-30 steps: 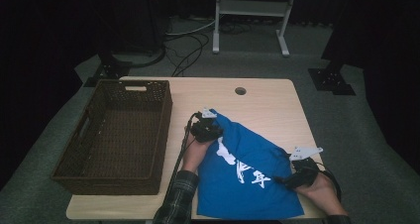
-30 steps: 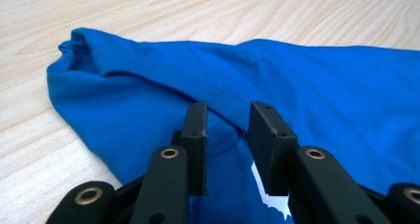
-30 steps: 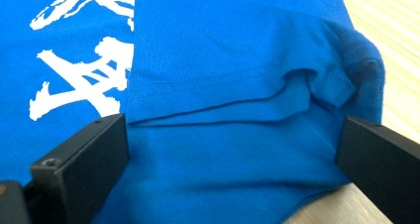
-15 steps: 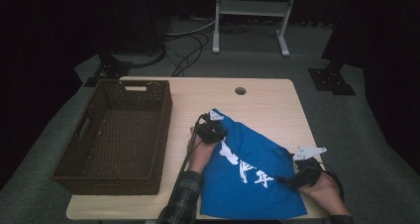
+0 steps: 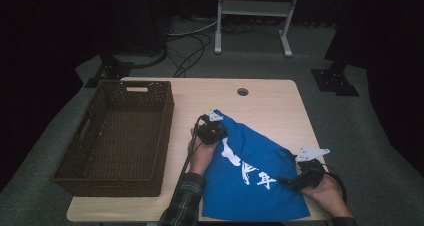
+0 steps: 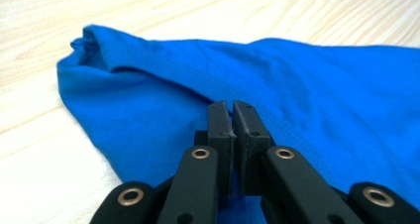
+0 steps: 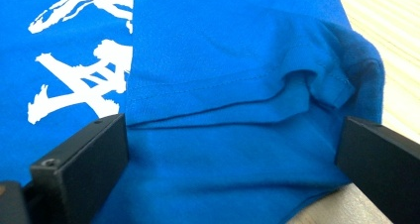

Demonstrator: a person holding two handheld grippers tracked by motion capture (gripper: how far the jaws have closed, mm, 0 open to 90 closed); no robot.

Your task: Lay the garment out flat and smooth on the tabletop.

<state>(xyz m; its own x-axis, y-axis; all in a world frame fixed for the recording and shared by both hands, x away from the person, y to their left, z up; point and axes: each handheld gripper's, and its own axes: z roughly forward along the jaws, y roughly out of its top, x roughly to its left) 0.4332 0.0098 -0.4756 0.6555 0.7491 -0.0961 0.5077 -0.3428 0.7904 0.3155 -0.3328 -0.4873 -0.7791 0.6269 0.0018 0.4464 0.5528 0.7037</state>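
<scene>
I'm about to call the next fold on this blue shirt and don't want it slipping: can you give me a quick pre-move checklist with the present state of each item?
1. Left claw shut on the blue shirt: ok, jaws are pressed together over the fabric near a hem.
2. Right claw gripping: not ok, jaws stand wide apart with folded cloth between them.
3. Shirt fully on the table: cannot tell, its lower edge lies close to the near rim.
4. Printed white lettering faces up: ok.
5. Wicker basket clear of the shirt: ok, it sits apart to the left.
</scene>
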